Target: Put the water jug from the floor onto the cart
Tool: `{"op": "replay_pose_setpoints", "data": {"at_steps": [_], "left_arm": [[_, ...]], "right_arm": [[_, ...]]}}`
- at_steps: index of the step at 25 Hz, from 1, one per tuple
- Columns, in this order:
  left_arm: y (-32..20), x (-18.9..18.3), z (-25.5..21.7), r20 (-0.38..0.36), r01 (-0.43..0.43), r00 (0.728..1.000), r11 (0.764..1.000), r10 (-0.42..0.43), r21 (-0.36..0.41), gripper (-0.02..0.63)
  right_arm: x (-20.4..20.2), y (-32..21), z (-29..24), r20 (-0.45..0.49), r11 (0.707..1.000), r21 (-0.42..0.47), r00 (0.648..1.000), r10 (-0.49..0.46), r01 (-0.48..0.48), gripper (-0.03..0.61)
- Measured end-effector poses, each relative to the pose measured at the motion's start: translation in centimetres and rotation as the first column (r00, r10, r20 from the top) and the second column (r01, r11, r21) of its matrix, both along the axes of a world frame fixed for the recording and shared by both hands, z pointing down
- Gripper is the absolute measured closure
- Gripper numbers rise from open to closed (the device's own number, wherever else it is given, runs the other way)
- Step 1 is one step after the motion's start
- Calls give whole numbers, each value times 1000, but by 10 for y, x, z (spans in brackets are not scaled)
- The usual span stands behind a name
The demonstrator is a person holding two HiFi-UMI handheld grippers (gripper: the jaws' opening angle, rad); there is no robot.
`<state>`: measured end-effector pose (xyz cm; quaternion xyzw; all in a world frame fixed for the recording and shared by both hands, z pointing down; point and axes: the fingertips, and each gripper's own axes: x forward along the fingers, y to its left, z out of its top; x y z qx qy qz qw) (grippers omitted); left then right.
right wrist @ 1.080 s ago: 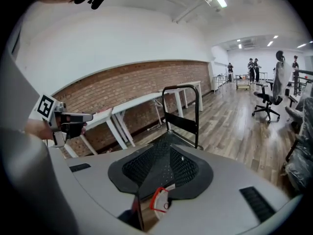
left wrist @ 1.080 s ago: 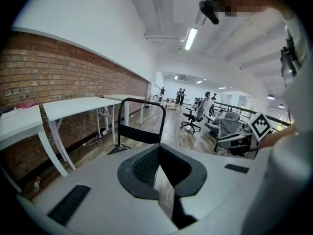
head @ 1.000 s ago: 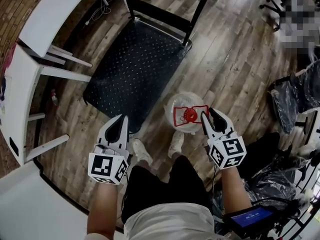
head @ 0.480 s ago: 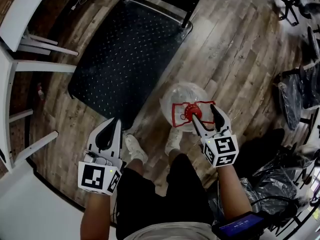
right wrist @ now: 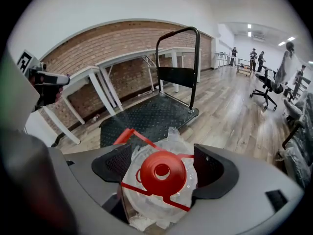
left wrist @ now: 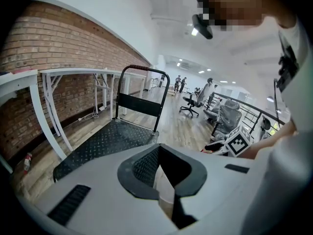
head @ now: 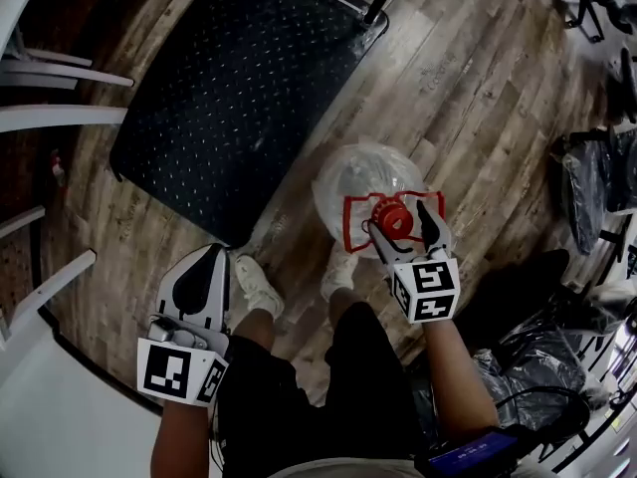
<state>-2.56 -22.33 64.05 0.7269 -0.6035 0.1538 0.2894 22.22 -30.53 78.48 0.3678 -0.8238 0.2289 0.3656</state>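
The clear water jug stands on the wood floor beside the black cart. It has a red cap and a red handle frame. My right gripper is down over the jug's top. Its jaws are opening, with the cap between them, and the pads stand clear of the cap on both sides. In the right gripper view the jug's body fills the space below the right gripper. My left gripper hangs shut and empty at the left. The left gripper points towards the cart's deck.
White table legs stand left of the cart. The cart's upright handle is at its far end. The person's shoes sit between the grippers. Black bags and office chairs are at the right.
Both grippers have dropped towards the floor. The right gripper's jaws have spread wide and come down around the jug's red cap. The left gripper stays shut.
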Motion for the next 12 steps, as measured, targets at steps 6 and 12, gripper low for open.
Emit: {"op": "replay_pose_setpoints", "data": {"at_steps": [6,12], "left_arm": [[7,-7,15,-10,13,1000,1000,-13,-21,614],[9,-10,19,-12,13,1000,999,-13,-31,614]], "right_arm": [[11,7,24,-46,999,-35,999,18,-19,207],[11,12,33,-63,997,-62,997,32,-36,209]]}}
